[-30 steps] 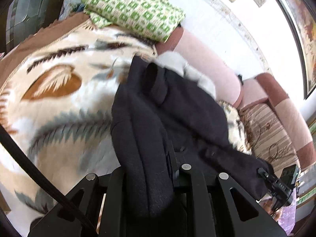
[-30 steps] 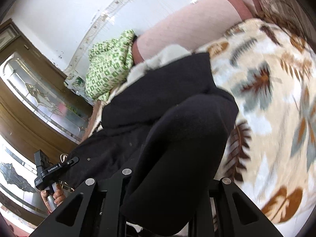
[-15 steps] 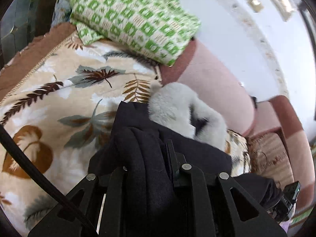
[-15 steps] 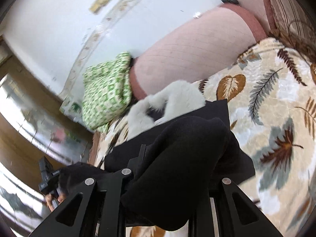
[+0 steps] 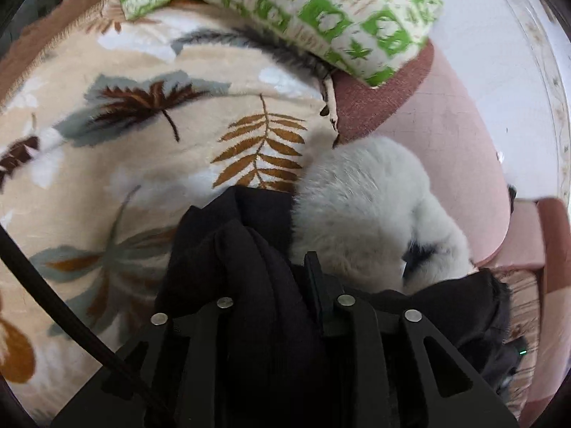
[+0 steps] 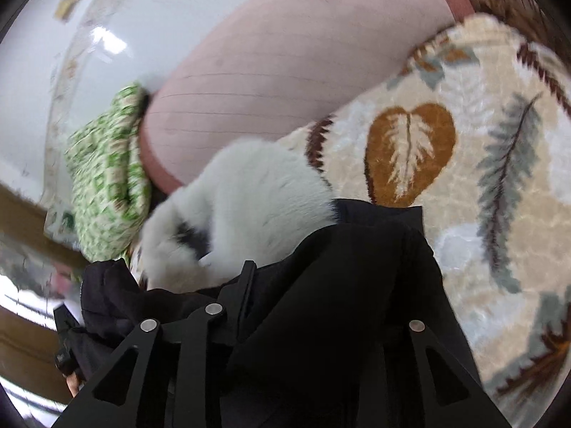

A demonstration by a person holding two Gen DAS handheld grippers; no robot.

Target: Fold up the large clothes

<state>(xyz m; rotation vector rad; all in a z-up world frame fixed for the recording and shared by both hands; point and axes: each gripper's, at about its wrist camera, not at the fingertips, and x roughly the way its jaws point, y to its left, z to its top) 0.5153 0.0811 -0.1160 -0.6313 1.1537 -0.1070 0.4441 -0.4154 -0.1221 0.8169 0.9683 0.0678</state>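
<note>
A large black coat (image 5: pixel 249 256) with a white fur collar (image 5: pixel 360 214) lies on the leaf-patterned blanket (image 5: pixel 142 149). My left gripper (image 5: pixel 274 285) is shut on a bunched fold of the coat, close to the collar. In the right wrist view the coat (image 6: pixel 357 278) fills the bottom, its fur collar (image 6: pixel 257 192) just ahead. My right gripper (image 6: pixel 314 303) is shut on a thick fold of the coat; the cloth hides its right finger.
A pink sofa backrest (image 5: pixel 456 135) rises right behind the collar, also in the right wrist view (image 6: pixel 285 71). A green patterned folded cloth (image 5: pixel 321 10) rests on the sofa's arm end (image 6: pixel 107 178). The white wall (image 5: pixel 517 35) stands behind.
Both grippers have carried the coat's lower part forward toward the fur collar and backrest. The collar is now much nearer in both views, and the coat lies doubled over.
</note>
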